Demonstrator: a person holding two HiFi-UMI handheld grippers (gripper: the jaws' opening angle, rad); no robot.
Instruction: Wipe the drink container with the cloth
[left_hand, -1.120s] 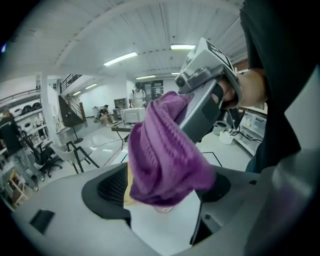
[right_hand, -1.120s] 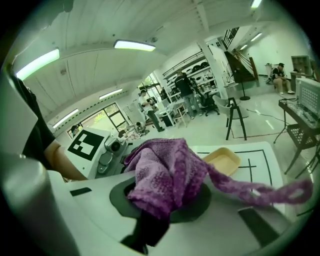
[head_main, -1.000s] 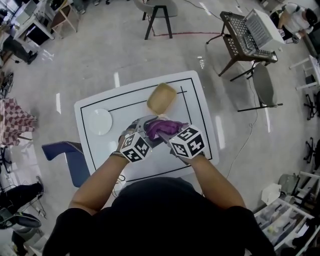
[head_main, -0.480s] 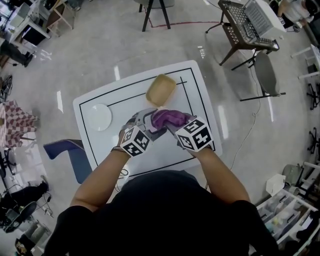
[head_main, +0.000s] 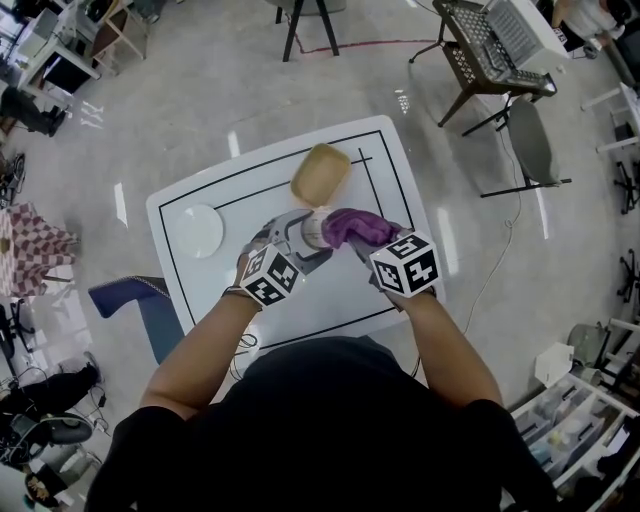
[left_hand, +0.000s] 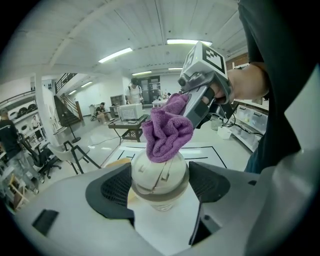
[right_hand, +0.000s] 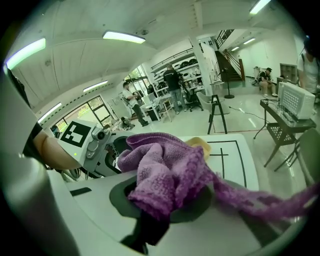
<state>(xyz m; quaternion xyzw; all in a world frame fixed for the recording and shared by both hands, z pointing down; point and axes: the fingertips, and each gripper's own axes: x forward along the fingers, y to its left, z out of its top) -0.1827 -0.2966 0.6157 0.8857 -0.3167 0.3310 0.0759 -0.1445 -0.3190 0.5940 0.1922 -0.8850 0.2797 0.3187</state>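
My left gripper (head_main: 297, 243) is shut on the drink container (left_hand: 160, 181), a pale tumbler with a white flip lid (head_main: 314, 227), and holds it above the white table (head_main: 395, 170). In the left gripper view the jaws stand on either side of the container's neck. A purple cloth (head_main: 355, 228) is bunched between the jaws of my right gripper (head_main: 368, 242), which is shut on it. The cloth (left_hand: 167, 132) rests against the top of the lid. In the right gripper view the cloth (right_hand: 165, 172) fills the jaws and one end trails off to the right.
A yellow bowl (head_main: 322, 172) sits at the table's far side, just beyond the container. A white plate (head_main: 198, 231) lies at the table's left. A blue chair (head_main: 140, 305) stands left of the table, and a metal rack (head_main: 490, 60) stands far right on the floor.
The right gripper has drawn the cloth to the right across the container's top, so the white lid now shows. The left gripper has held its place.
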